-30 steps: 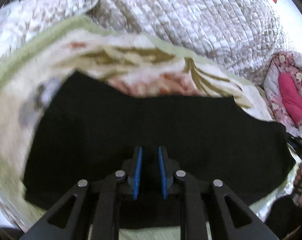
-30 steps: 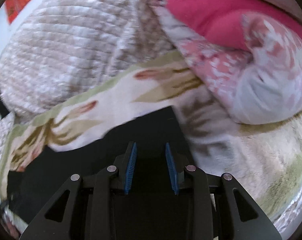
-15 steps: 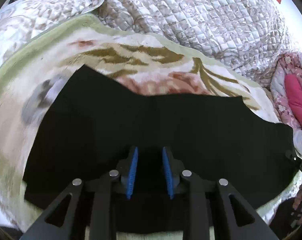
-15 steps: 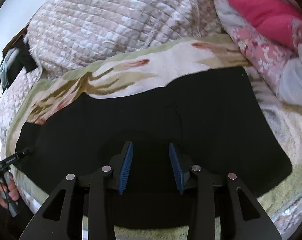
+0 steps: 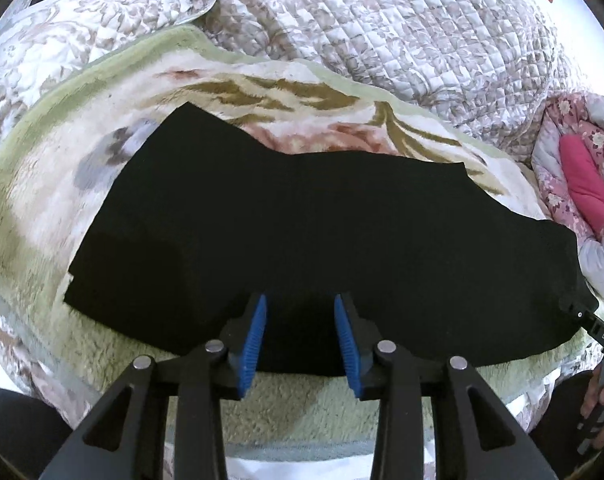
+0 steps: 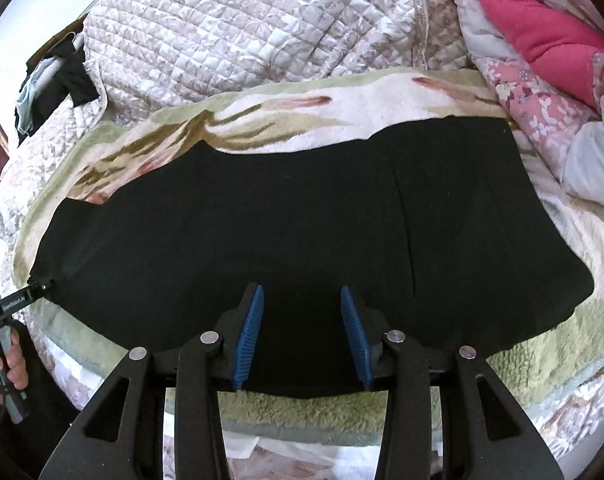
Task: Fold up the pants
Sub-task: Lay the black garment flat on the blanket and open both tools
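The black pants (image 5: 302, 220) lie flat in a long folded strip on a fleecy floral blanket (image 5: 262, 88). They also show in the right wrist view (image 6: 302, 220). My left gripper (image 5: 301, 308) is open and empty, above the pants' near edge. My right gripper (image 6: 301, 304) is open and empty, also above the near edge. The right gripper's tip (image 5: 582, 316) shows at the pants' right end in the left wrist view. The left gripper's tip (image 6: 38, 290) shows at their left end in the right wrist view.
A quilted grey-white bedspread (image 5: 382, 20) is heaped behind the blanket. A pink floral quilt with a magenta lining (image 6: 542, 40) lies at the right. Dark clothes (image 6: 62, 76) hang at the far left. The bed's near edge (image 6: 302, 420) runs below the pants.
Both grippers have opened wider and pulled back and up from the pants. The pants now lie flat and more of them shows in each view.
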A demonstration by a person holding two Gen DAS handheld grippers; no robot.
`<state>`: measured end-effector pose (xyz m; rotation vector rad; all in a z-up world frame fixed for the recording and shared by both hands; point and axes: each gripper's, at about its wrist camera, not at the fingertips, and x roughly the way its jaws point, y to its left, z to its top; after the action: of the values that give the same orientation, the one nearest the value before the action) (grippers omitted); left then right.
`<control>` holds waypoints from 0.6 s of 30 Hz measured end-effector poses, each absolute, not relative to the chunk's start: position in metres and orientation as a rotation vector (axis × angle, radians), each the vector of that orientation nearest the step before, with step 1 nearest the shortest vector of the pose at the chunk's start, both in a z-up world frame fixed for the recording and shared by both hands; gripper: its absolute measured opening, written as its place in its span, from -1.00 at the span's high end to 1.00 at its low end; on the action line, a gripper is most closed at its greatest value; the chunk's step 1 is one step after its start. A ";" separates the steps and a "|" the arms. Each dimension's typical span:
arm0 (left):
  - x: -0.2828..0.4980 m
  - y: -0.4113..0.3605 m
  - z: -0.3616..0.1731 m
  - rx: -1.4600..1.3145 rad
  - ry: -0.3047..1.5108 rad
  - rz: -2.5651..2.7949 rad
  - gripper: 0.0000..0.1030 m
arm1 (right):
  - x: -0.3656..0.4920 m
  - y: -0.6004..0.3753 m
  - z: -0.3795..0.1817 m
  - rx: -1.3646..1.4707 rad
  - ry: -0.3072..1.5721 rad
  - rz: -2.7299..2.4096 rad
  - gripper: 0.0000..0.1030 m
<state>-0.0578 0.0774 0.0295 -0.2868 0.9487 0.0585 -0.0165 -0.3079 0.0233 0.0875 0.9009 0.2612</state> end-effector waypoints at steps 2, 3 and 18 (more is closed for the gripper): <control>-0.059 0.079 0.029 -0.290 0.955 0.065 0.26 | -0.017 -0.307 0.021 0.089 0.911 0.264 0.20; -0.060 0.080 0.029 -0.291 0.954 0.065 0.26 | -0.018 -0.306 0.022 0.086 0.908 0.265 0.20; -0.090 0.114 0.031 -0.437 0.916 0.186 0.19 | -0.017 -0.303 0.024 0.108 0.911 0.286 0.15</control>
<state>-0.0900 0.1144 0.0312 -0.4370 0.9161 0.1863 -0.0172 -0.3030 0.0236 0.1077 0.9113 0.2861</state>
